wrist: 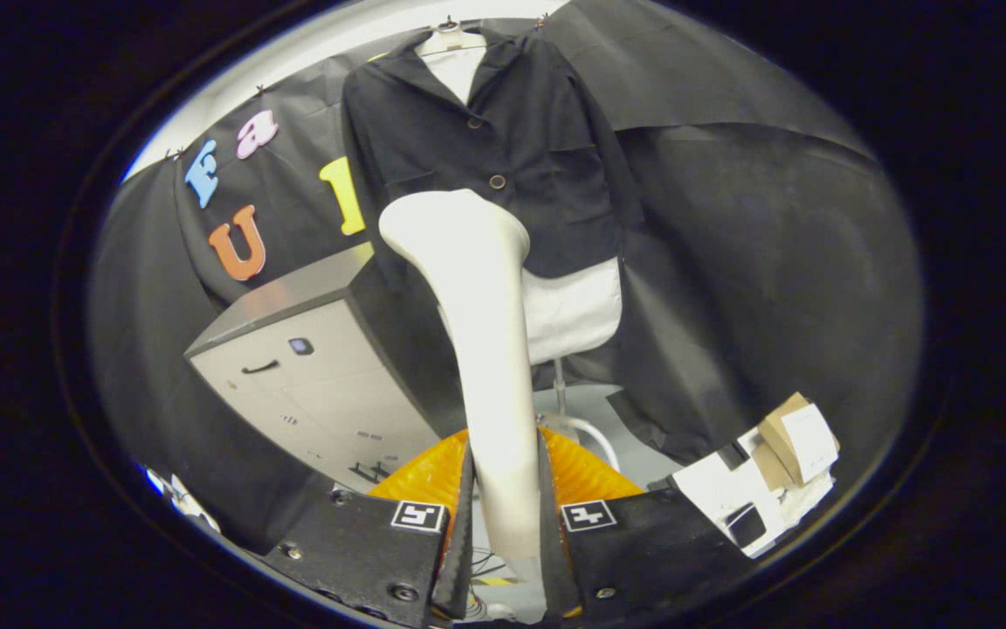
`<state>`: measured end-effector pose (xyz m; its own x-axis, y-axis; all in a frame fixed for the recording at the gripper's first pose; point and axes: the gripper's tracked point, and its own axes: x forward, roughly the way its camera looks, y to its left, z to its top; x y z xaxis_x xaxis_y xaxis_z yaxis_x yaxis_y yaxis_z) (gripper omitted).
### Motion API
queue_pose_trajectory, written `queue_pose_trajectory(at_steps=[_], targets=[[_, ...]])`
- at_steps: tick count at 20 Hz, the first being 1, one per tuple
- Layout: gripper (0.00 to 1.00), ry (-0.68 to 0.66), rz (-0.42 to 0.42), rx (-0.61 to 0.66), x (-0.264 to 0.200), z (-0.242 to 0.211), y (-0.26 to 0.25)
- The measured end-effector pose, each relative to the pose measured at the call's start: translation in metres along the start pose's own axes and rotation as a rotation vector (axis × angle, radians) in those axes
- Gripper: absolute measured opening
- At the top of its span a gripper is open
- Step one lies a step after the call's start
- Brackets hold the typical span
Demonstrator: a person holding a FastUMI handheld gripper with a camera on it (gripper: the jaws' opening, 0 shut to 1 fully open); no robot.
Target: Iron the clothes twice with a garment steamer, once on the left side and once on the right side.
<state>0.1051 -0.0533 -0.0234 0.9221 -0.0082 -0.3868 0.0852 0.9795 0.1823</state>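
Note:
A dark button-up jacket (512,148) hangs on a white mannequin torso (575,307) on a stand, beyond my fingers. My gripper (505,515) is shut on the white garment steamer (481,332), both fingers pressing on its handle. The steamer rises upright from between the fingers. Its broad head (451,227) sits in front of the jacket's lower front, near a button, a little to the left of the button line. I cannot tell whether the head touches the cloth.
A grey cabinet (311,367) with a handle stands to the left of the mannequin. Cardboard and white boxes (774,472) lie on the floor to the right. The mannequin's stand base (586,428) is just ahead of the fingers.

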Motion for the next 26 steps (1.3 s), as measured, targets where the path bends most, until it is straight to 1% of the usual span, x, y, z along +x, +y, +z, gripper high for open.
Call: queue_pose_trajectory(at_steps=[3,6,11,15,21,26], targets=[[0.35,0.006,-0.008,-0.027,-0.027,-0.039,0.027],[0.35,0.024,0.001,-0.087,-0.048,-0.072,0.056],[0.35,0.016,0.036,-0.194,-0.079,-0.110,0.099],[0.35,0.020,0.062,-0.260,-0.089,-0.137,0.128],[0.35,0.051,0.082,-0.289,-0.094,-0.148,0.138],[0.35,0.049,0.075,-0.285,-0.093,-0.143,0.133]])
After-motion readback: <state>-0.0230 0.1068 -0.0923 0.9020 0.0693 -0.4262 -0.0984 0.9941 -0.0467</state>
